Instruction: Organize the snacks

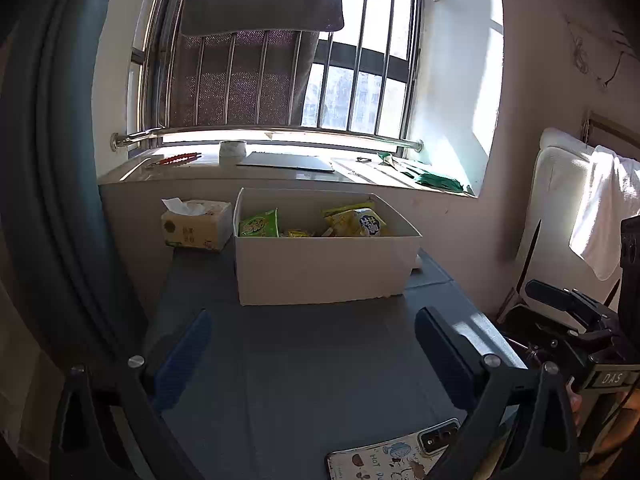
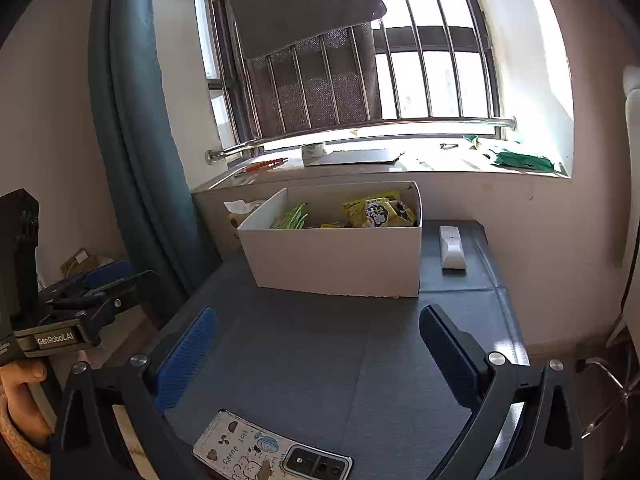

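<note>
Grey table (image 2: 320,360) bare of loose snacks; white box (image 1: 324,268) at the far end holds the green packet (image 1: 259,224) and yellow packets (image 1: 356,221). Best to reach in from above, one packet each. Left gripper (image 1: 312,356) and right gripper (image 2: 318,356) both spread wide, empty, touching nothing

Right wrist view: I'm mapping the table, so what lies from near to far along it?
Phone → box of snacks → windowsill.
</note>
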`<state>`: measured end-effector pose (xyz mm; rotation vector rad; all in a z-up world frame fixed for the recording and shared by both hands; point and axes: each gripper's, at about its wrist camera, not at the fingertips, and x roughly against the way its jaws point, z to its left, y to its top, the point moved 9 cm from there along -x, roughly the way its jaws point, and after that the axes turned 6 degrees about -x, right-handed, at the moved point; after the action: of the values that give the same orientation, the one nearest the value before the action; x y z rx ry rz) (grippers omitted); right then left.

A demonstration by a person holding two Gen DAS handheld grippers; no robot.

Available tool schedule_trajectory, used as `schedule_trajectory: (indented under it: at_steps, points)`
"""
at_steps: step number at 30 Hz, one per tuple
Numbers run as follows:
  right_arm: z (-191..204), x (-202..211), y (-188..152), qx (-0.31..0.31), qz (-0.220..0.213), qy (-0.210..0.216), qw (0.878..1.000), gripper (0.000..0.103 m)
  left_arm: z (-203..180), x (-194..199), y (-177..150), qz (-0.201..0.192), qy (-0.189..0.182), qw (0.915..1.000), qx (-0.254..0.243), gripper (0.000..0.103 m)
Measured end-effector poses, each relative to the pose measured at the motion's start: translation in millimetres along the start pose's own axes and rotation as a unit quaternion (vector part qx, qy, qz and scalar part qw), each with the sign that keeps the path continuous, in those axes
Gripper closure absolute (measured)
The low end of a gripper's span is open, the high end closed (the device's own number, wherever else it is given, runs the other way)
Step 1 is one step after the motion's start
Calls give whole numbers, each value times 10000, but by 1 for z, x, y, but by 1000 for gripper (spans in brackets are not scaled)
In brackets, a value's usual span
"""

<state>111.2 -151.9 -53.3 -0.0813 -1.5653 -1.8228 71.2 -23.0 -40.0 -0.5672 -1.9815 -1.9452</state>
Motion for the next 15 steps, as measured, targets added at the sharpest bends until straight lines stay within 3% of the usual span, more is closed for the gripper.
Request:
schedule_trajectory:
  at_steps: [15]
  points:
    - [2, 0, -2, 24, 32, 35, 10000, 0, 0, -2, -3, 58, -29, 10000, 4, 0]
